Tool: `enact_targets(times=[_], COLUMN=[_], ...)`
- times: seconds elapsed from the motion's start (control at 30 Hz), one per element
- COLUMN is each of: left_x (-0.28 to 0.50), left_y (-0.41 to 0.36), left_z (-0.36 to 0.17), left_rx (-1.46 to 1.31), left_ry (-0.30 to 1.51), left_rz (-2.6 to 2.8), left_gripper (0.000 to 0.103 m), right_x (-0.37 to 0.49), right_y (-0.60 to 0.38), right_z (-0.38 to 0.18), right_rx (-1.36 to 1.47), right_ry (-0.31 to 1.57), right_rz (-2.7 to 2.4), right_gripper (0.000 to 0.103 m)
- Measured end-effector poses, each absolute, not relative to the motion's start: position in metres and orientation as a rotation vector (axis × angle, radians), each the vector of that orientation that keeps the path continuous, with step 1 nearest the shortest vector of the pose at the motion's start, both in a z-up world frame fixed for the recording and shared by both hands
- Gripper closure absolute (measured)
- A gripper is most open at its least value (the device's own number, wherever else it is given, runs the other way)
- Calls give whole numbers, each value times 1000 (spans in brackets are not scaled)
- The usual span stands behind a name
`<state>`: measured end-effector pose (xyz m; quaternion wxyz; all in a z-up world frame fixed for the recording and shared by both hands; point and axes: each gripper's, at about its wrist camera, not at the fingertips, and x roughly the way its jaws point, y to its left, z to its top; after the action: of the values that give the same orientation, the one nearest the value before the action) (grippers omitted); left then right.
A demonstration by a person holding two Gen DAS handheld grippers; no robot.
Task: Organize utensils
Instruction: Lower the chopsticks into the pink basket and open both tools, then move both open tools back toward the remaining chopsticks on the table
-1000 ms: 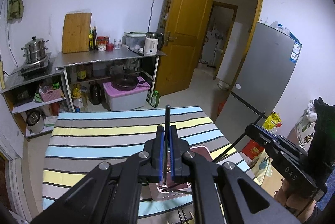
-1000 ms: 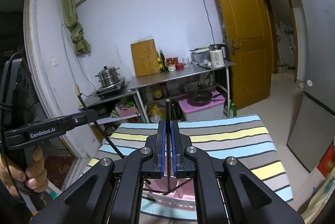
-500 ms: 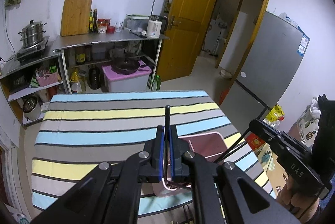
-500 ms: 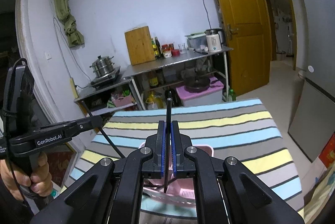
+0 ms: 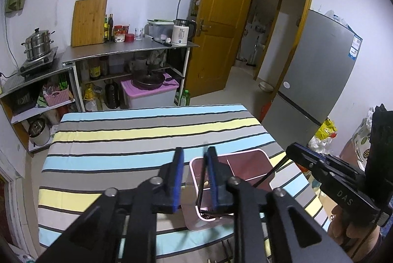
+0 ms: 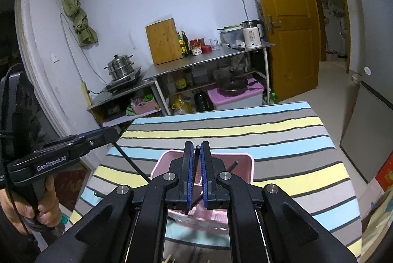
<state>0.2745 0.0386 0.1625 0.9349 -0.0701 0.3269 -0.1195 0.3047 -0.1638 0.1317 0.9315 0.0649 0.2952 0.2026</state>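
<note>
My left gripper [image 5: 194, 179] hangs over the near left corner of the pink basket [image 5: 245, 154], and its jaws are opening. A black chopstick [image 5: 202, 184] stands loose beside its right-hand pad, lower end in the basket. My right gripper [image 6: 196, 174] is over the same basket [image 6: 243, 158], with its jaws just opening. A second black chopstick [image 6: 197, 152] stands between the pads with a thin gap on each side, its tip barely above them. Each gripper also shows in the other's view: right gripper [image 5: 292, 152], left gripper [image 6: 110, 136]. Another black stick [image 6: 233, 164] leans on the basket wall.
The basket sits near the front of a striped tablecloth [image 5: 147, 130]. Behind the table are steel shelves [image 5: 127, 54] with pots, bottles and a kettle. A wooden door [image 5: 221, 24] stands open, and a grey fridge [image 5: 319, 76] is at the right. A hand [image 6: 27, 204] holds the left gripper's handle.
Both grippers have come down over the basket. The left jaws have parted and its chopstick has dropped. The right chopstick has slid down between the pads, its tip much lower than before.
</note>
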Motion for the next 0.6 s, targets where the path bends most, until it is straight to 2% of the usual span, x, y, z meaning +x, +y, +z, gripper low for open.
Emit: enact_targets(times=[0.13, 0.6], left_x=[269, 233], left_y=[43, 60], left_z=[168, 175], left_rx=[-159, -194], left_ry=[644, 594], left_rz=[-245, -227], left_gripper=[75, 72], right_x=[300, 269], right_y=[-169, -192], right_z=[135, 142], right_rx=[141, 164], right_ry=[595, 561], right_rz=[408, 402], right_gripper=[97, 95])
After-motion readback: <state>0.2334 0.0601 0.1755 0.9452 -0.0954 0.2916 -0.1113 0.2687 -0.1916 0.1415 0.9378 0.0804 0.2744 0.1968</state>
